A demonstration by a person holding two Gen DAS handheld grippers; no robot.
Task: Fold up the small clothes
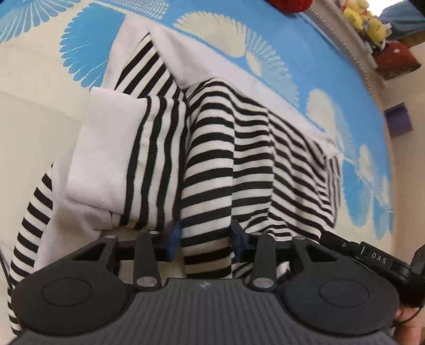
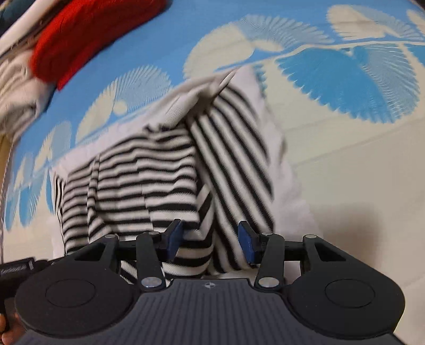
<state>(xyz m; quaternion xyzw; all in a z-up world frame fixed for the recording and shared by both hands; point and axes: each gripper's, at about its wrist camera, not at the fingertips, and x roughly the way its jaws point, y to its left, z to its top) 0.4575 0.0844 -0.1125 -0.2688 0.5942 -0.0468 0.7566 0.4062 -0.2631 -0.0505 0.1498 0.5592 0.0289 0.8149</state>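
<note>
A black-and-white striped garment (image 1: 217, 159) with white cuffs and hem lies partly folded on the blue and cream patterned sheet (image 1: 305, 53). My left gripper (image 1: 205, 238) has its blue pads wide apart with a thick fold of the striped cloth between them. In the right wrist view the same garment (image 2: 159, 172) fills the middle. My right gripper (image 2: 211, 238) is open, its blue pads (image 2: 176, 238) astride a striped fold that lies loose between them. The other gripper's black body shows at the edge of each view.
A red knitted item (image 2: 87, 39) and a whitish fluffy cloth (image 2: 13, 93) lie at the far left of the sheet. Yellow plush toys (image 1: 364, 18) and a red box (image 1: 395, 58) sit beyond the bed edge. A purple object (image 1: 398, 119) lies off the bed.
</note>
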